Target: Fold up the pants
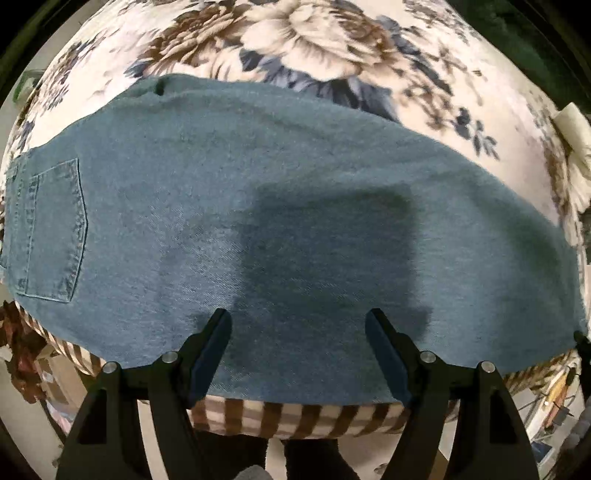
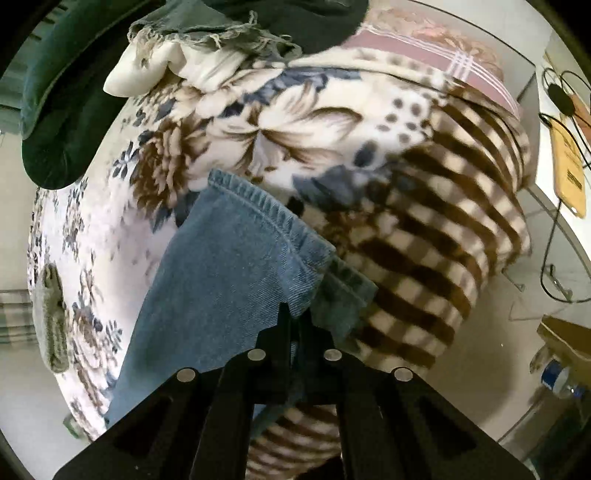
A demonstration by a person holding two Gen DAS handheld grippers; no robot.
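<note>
We look down over our left gripper (image 1: 298, 332) at the pants (image 1: 258, 206), blue denim spread flat across a flowered blanket (image 1: 332, 48) on what looks like a bed. Its fingers (image 1: 214, 350) stand wide apart above the cloth near the 6 o'clock edge of the view, with nothing between them, and their shadow falls dark on the denim just ahead. A stitched back pocket (image 1: 51, 229) lies toward 9 o'clock, while the leg runs off toward 3 o'clock. The pants' near edge lies along the blanket's brown-and-cream checked border (image 1: 295, 417) at 6 o'clock.

From the right wrist we see our right gripper (image 2: 295, 325) with its fingers drawn tight together on the hem end of the pants (image 2: 236, 266) (the cuff's stitched rim curls over just ahead of the tips). The denim leg trails from the fingers toward 7 o'clock over the flowered blanket (image 2: 258, 122), and a lower layer of cuff shows just to the right of the tips. The checked border (image 2: 443, 229) fills the side toward 3 o'clock. A dark green cushion (image 2: 62, 110) sits at 10 o'clock, and a frayed piece of greyish cloth (image 2: 207, 29) lies at 12 o'clock.
</note>
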